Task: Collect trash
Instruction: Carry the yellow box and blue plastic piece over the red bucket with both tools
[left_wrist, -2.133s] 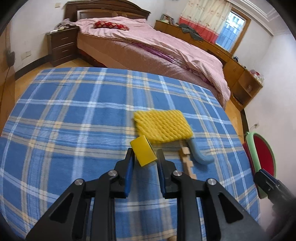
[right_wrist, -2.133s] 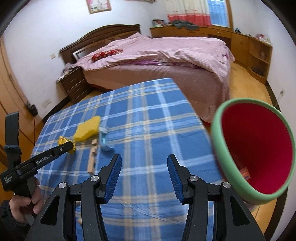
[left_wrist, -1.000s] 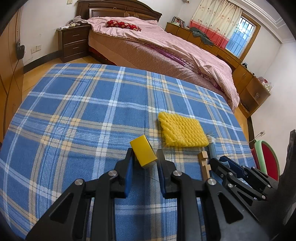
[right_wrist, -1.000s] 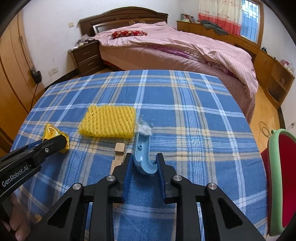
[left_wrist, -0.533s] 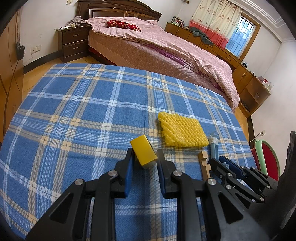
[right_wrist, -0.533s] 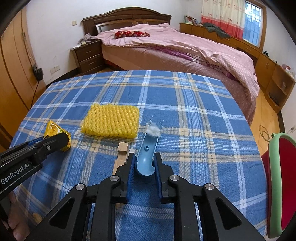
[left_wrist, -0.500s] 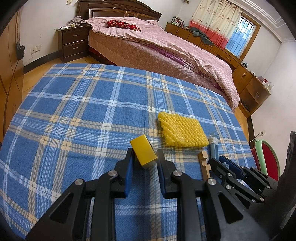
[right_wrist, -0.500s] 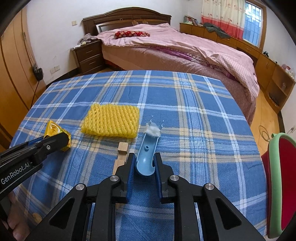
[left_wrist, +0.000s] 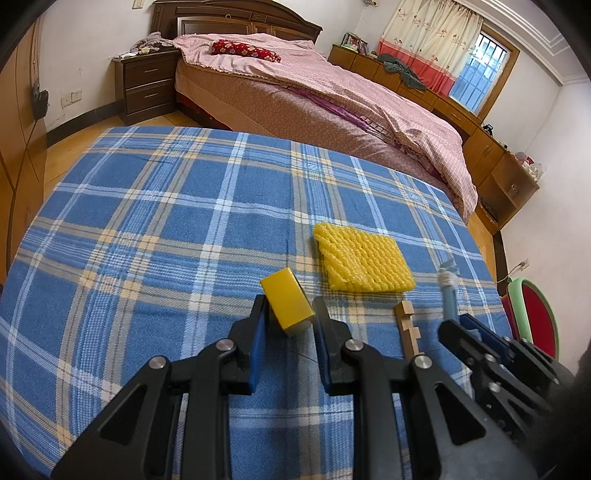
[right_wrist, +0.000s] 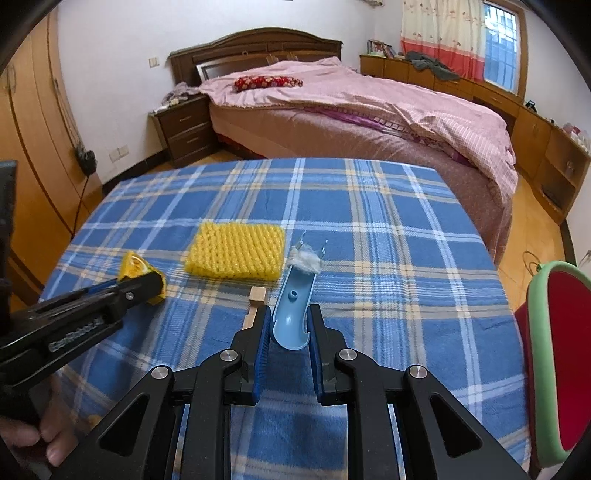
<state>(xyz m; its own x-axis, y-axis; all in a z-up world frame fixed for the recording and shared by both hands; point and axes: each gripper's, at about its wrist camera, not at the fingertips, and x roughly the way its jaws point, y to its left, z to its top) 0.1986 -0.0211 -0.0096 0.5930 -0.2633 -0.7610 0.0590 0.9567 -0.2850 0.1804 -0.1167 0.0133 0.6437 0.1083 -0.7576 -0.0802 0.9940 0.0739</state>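
The right tongs (right_wrist: 287, 334) are clamped on a blue curved plastic piece (right_wrist: 293, 314), held just above the counter (right_wrist: 388, 229). Its long axis runs away from the tongs toward the bed (right_wrist: 369, 110), with a white tuft at its far end. The left tongs (left_wrist: 287, 317) grip a yellow packet (left_wrist: 287, 301), tilted, its far end raised. Between the two lie a yellow foam net (right_wrist: 236, 249), flat on the plaid cloth, and a notched wooden piece (right_wrist: 255, 304) just beside the right tongs' left finger. A red bin with a green rim (right_wrist: 554, 350) stands off the counter's right edge.
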